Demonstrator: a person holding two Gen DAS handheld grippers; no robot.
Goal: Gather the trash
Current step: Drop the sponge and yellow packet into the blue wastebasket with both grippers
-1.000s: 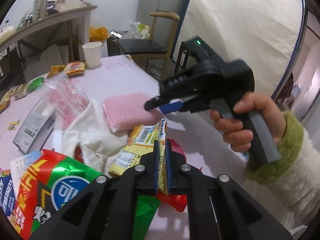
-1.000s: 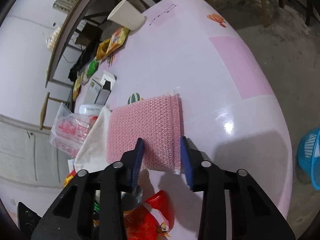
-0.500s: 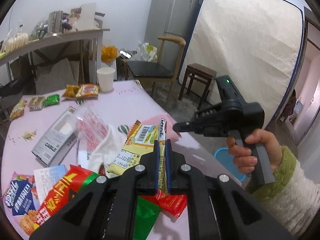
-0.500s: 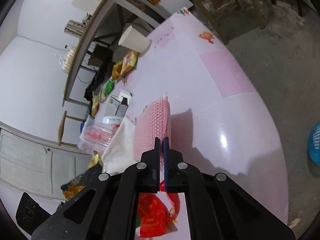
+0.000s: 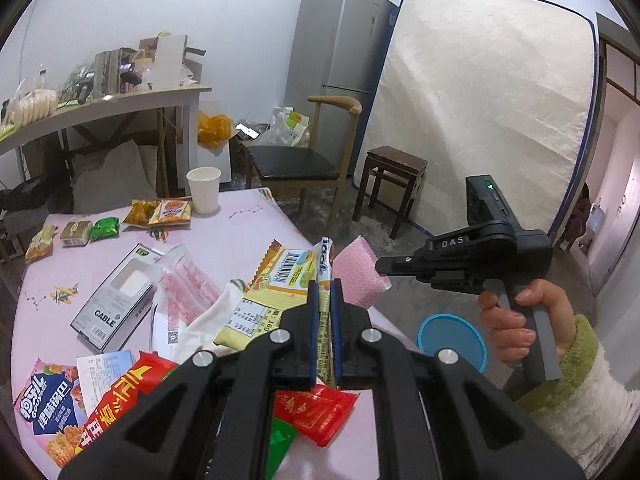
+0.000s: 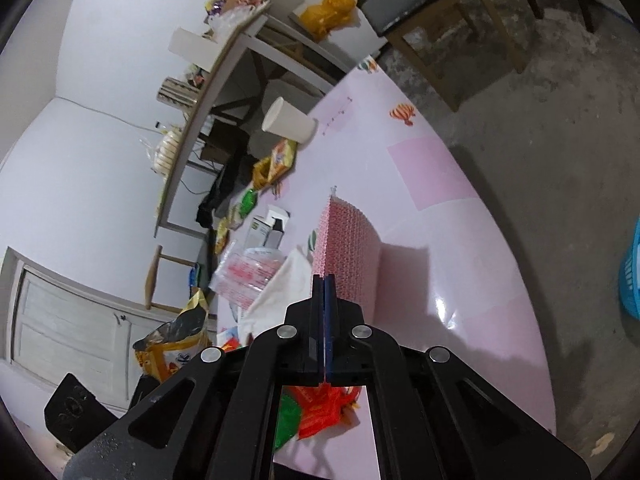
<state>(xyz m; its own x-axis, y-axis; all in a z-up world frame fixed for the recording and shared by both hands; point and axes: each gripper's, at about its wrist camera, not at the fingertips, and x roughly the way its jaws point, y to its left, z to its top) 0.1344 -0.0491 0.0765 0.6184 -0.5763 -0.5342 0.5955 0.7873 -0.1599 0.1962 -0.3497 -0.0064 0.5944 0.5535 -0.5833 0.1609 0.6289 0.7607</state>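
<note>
My left gripper (image 5: 324, 286) is shut on a yellow snack wrapper (image 5: 276, 284) and holds it above the pink table (image 5: 240, 232). My right gripper (image 6: 324, 280) is shut on a pink mesh sponge (image 6: 352, 248), lifted off the table; it also shows in the left wrist view (image 5: 356, 276) beside the right gripper (image 5: 384, 268). A blue basket (image 5: 452, 340) stands on the floor below the table edge, and its rim shows in the right wrist view (image 6: 632, 276).
Snack wrappers (image 5: 120, 384), a red packet (image 5: 316, 408), a cable box (image 5: 116, 300), a white cloth (image 5: 204, 320), a clear bag (image 5: 188, 284) and a paper cup (image 5: 204, 190) lie on the table. A chair (image 5: 296, 168) and stool (image 5: 394, 184) stand beyond.
My right gripper closed on the pink sponge and lifted it off the table. My left gripper rose and pulled back with the yellow wrapper.
</note>
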